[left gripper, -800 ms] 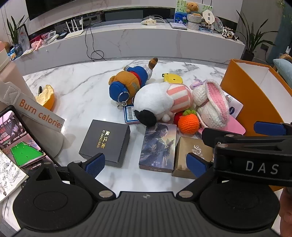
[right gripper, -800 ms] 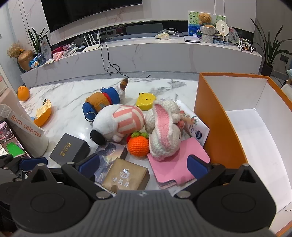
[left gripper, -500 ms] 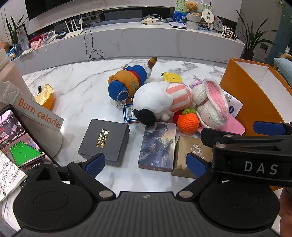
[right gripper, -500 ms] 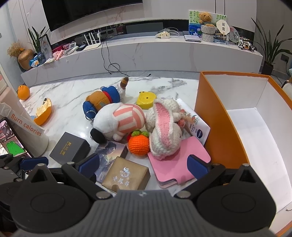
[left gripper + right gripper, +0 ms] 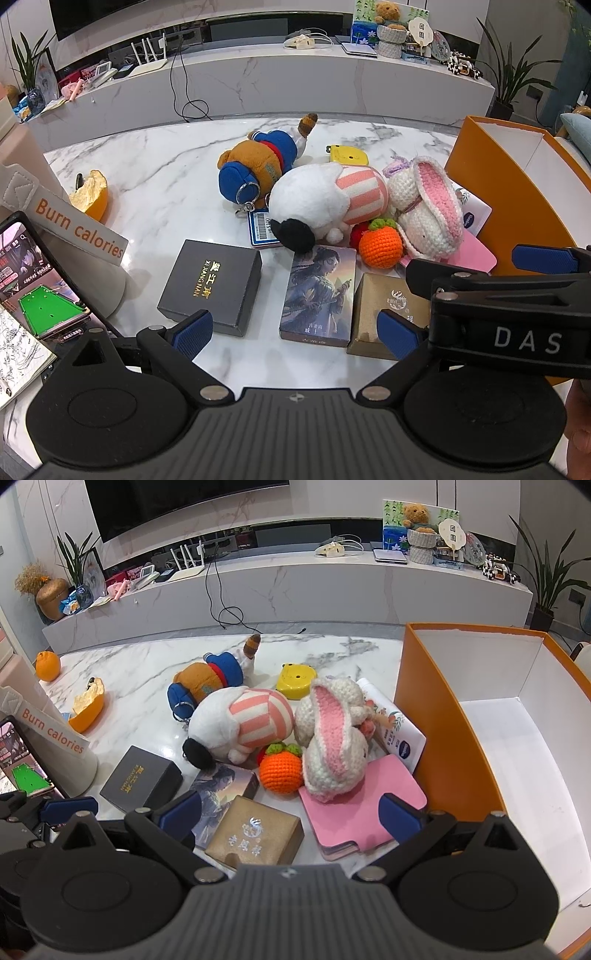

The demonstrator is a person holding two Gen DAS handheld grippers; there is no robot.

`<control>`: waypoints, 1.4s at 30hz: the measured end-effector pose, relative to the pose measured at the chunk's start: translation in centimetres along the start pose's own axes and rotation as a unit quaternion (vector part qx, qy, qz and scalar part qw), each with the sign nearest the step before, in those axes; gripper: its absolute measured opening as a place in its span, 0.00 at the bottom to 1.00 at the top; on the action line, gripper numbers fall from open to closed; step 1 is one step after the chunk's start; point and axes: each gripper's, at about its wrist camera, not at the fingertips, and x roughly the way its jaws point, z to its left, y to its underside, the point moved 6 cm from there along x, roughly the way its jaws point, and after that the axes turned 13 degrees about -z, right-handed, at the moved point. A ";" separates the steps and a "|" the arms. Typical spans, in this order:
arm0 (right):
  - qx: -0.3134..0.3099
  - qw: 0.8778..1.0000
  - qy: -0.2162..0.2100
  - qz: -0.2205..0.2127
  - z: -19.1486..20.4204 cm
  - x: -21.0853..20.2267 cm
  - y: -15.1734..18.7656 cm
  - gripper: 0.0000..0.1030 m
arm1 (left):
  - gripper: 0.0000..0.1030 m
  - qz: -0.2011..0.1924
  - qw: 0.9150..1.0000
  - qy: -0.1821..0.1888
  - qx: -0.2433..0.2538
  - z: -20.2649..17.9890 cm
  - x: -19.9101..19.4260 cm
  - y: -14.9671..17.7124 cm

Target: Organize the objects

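A pile of objects lies on the marble table [image 5: 155,192]: a black box [image 5: 210,286], a picture-printed box [image 5: 319,291], a brown box [image 5: 384,310], a crochet orange [image 5: 380,245], a white plush with pink stripes [image 5: 325,201], a crochet bunny [image 5: 428,206], a brown and blue plush [image 5: 258,166] and a pink notebook [image 5: 364,805]. My left gripper [image 5: 295,334] hangs open above the black and picture boxes, holding nothing. My right gripper [image 5: 291,812] hangs open above the brown box and the notebook, also holding nothing. An orange box [image 5: 436,723] with a white inside stands at the right.
At the left stand a phone [image 5: 40,295] showing a snooker game, a white "Burn calories" item [image 5: 77,229] and a half orange peel [image 5: 90,192]. A whole orange [image 5: 48,666] sits at the far left edge. A small yellow object [image 5: 349,155] lies behind the plush toys.
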 end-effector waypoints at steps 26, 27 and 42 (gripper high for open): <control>0.001 1.000 0.000 0.002 0.0 0.1 0.0 0.99 | 1.00 0.001 1.000 -0.002 0.000 0.0 0.1 0.1; 0.001 1.000 0.000 0.002 0.0 0.1 0.0 0.99 | 1.00 0.001 1.000 -0.002 0.000 0.0 0.1 0.1; -0.008 1.000 -0.010 0.010 0.7 0.5 0.5 0.99 | 1.00 0.018 1.000 -0.016 -0.004 1.7 1.2 1.2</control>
